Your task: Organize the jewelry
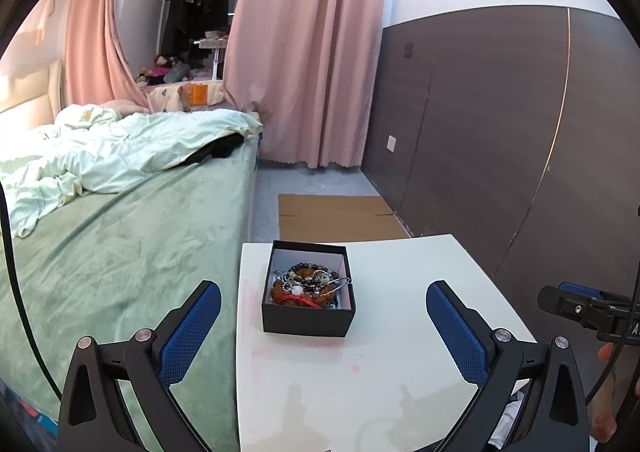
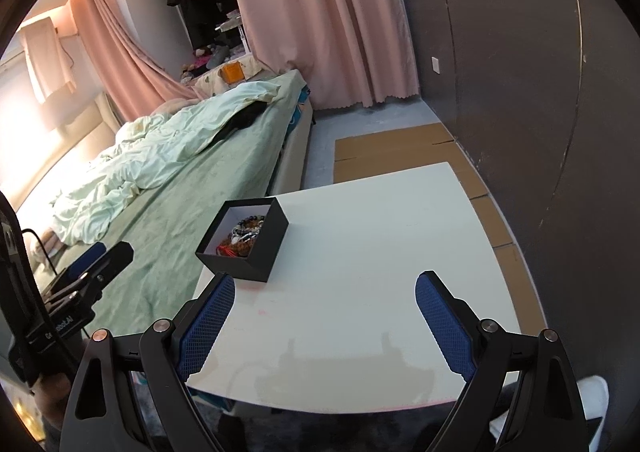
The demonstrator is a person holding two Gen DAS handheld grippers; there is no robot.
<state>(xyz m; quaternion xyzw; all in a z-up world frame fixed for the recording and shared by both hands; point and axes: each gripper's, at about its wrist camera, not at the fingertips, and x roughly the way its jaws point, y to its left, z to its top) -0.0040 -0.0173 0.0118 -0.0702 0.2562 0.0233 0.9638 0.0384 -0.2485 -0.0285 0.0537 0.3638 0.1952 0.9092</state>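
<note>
Sitting near left edge of white rectangular desk: small black square cardboard box, lid off, white lining. Inside box, heap of beaded bracelets: dark, amber-brown beads, red cord, silvery chain. Left gripper hovers over desk, jaws spread wide, holding nothing, box between blue fingertips. Right gripper over bare desk, jaws spread wide, holding nothing; box just beyond its left finger. Green-covered bed beside desk.
</note>
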